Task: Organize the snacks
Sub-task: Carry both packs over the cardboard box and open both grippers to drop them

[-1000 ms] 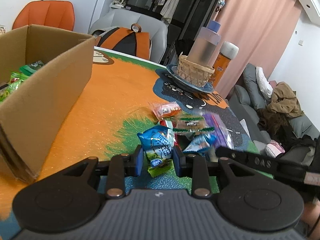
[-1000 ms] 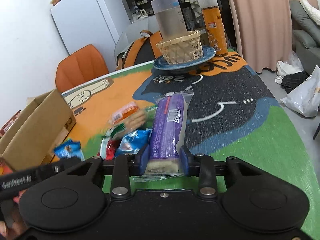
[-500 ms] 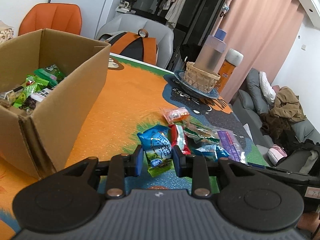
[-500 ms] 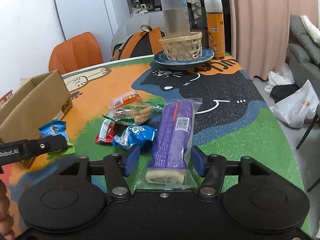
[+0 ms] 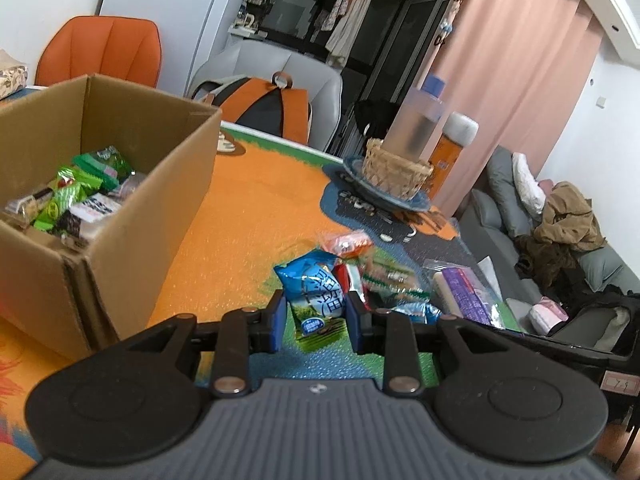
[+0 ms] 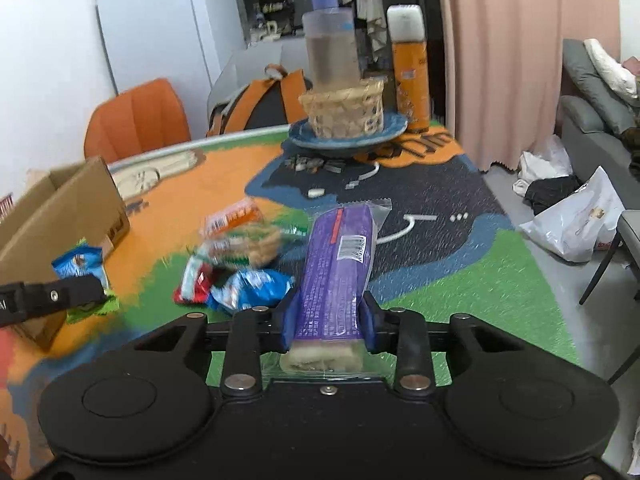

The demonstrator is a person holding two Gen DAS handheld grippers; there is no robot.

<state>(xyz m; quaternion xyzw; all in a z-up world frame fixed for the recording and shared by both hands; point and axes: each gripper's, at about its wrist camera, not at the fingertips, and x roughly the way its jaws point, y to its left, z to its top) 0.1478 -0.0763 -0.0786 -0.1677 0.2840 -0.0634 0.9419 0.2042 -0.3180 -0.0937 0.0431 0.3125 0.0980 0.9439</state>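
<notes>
1. Half a second back the right gripper (image 6: 327, 318) stood spread around the purple snack bar (image 6: 338, 276); its jaws have just been closing and now clamp the bar's near end, by the table's near edge.
2. Left gripper (image 5: 314, 316) has kept its pinch on the blue snack packet (image 5: 316, 290), lifted beside the cardboard box (image 5: 132, 216).
3. Box sits at the table's left edge, with green packets (image 5: 72, 192) inside.
4. Loose snacks (image 6: 236, 256) lie mid-table; a wicker basket (image 6: 344, 108) stands on a blue plate (image 6: 394, 128) at the far edge.
</notes>
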